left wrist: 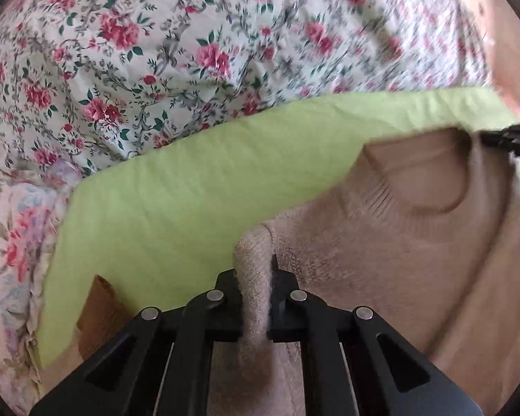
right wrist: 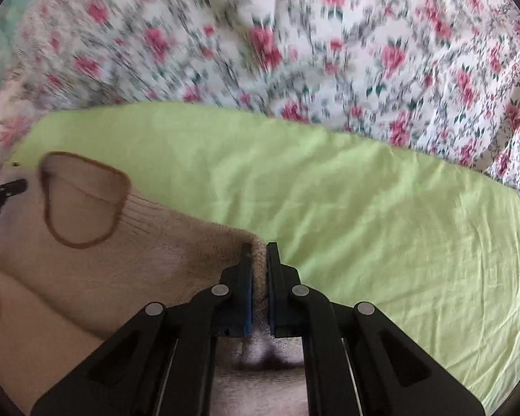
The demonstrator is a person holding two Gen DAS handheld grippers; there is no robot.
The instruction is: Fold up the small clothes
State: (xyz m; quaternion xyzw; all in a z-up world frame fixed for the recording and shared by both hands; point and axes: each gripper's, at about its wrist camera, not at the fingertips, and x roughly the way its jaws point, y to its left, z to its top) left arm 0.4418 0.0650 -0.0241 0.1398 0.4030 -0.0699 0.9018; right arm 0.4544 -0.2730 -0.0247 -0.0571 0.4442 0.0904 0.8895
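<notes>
A small beige knit sweater (left wrist: 398, 242) with a brown-trimmed neck hole (right wrist: 83, 201) is held up over a light green cloth (left wrist: 190, 190). My left gripper (left wrist: 254, 270) is shut on a bunched fold at one shoulder of the sweater. My right gripper (right wrist: 258, 256) is shut on the other shoulder edge; its tip also shows at the right edge of the left wrist view (left wrist: 509, 138). The left gripper's tip shows at the left edge of the right wrist view (right wrist: 7, 187). The sweater's lower part is hidden under the grippers.
The green cloth (right wrist: 364, 208) lies on a bed covered by a floral sheet (left wrist: 138, 52) with pink roses, which also fills the top of the right wrist view (right wrist: 294, 34). A brown cuff or trim (left wrist: 97, 308) shows at the lower left on the green cloth.
</notes>
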